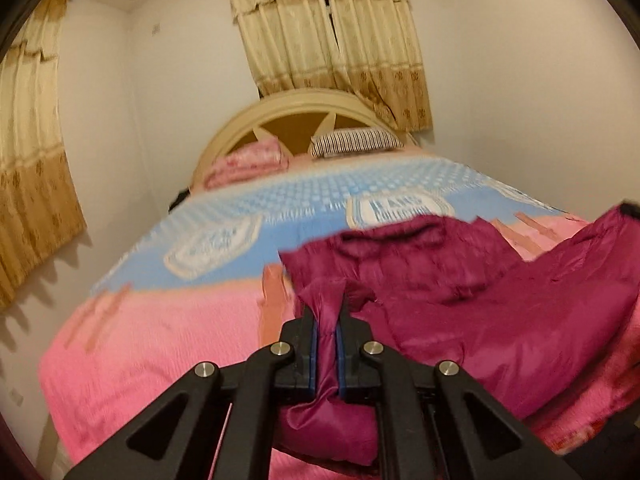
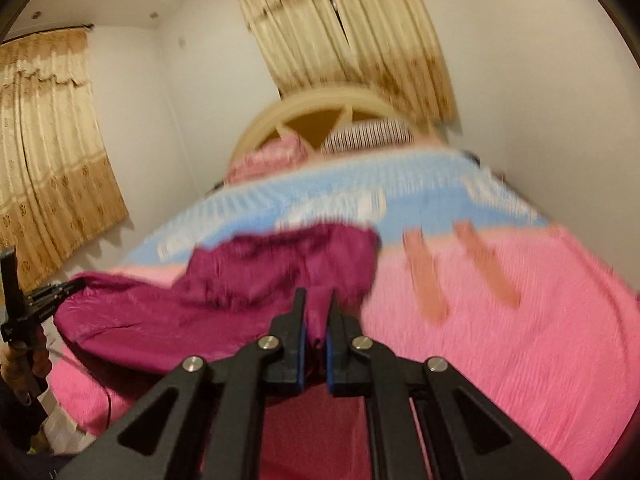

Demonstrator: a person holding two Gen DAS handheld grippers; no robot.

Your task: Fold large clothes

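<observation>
A large magenta satin garment point(image 1: 460, 280) lies crumpled on the near end of the bed, stretched between both grippers. My left gripper point(image 1: 328, 304) is shut on a bunched edge of it, and cloth hangs down below the jaws. My right gripper point(image 2: 316, 304) is shut on another edge of the same garment point(image 2: 224, 292). In the right wrist view the left gripper point(image 2: 60, 290) shows at the far left edge, holding the cloth's other end.
The bed has a pink and blue patterned cover point(image 1: 160, 344). A pink pillow point(image 1: 248, 164) and a striped pillow point(image 1: 356, 142) lie by the cream headboard point(image 1: 280, 112). Beige curtains point(image 1: 332, 28) hang behind and at left. White walls stand on both sides.
</observation>
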